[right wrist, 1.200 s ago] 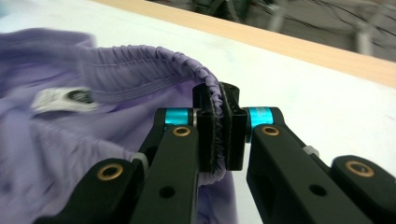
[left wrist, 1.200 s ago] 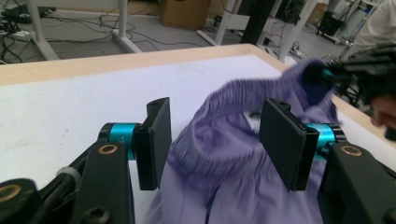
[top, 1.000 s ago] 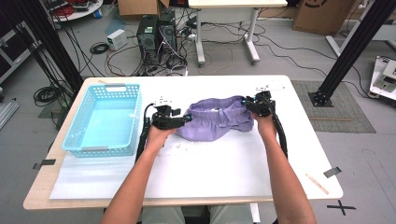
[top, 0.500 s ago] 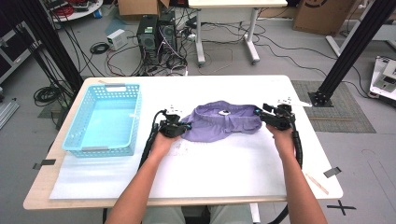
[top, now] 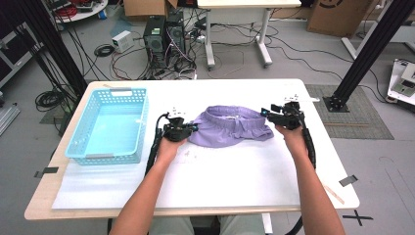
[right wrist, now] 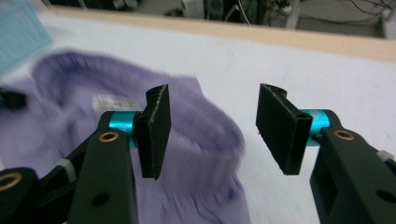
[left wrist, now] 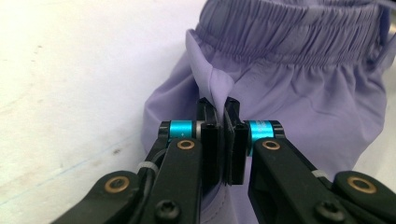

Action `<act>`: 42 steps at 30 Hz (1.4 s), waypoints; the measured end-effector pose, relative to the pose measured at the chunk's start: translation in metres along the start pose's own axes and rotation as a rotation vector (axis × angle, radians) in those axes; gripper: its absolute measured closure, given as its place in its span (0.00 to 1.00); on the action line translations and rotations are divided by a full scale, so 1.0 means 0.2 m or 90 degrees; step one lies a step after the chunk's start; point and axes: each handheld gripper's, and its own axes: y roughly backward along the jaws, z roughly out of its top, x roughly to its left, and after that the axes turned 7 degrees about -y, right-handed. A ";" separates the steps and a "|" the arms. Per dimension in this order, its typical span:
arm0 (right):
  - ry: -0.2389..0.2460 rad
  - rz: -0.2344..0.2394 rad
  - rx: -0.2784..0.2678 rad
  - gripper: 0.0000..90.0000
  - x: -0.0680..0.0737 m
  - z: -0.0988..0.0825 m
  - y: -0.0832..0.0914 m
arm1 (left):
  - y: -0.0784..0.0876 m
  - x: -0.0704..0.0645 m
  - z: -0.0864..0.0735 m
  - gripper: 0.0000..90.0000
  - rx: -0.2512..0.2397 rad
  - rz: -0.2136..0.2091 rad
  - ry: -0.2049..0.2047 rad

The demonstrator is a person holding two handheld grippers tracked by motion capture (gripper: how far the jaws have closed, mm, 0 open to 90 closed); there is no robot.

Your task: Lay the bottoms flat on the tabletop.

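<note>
A pair of purple shorts (top: pixel 230 126) with a gathered elastic waistband lies crumpled in the middle of the white table (top: pixel 235 171). My left gripper (top: pixel 191 128) sits at the shorts' left edge; its jaws have just closed and now pinch a raised fold of the purple fabric (left wrist: pixel 219 91). At the shorts' right end my right gripper (top: pixel 266 111) hovers with its jaws just opened wide. Nothing lies between its pads (right wrist: pixel 156 126), and the purple shorts (right wrist: pixel 187 154) rest below and behind them.
A light blue plastic basket (top: pixel 108 125) stands on the left part of the table. A thin white sheet (top: pixel 161 186) covers the table's front half. Beyond the far edge are computer towers, cables and another table's legs.
The left jaws closed onto a fold at the shorts' left edge. The right gripper let go of the shorts and drew off to the right. The shorts spread out wider.
</note>
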 end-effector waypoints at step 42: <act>0.092 0.017 0.043 0.96 0.20 -0.07 0.30 | 0.32 -0.17 0.09 0.97 -0.109 -0.031 -0.028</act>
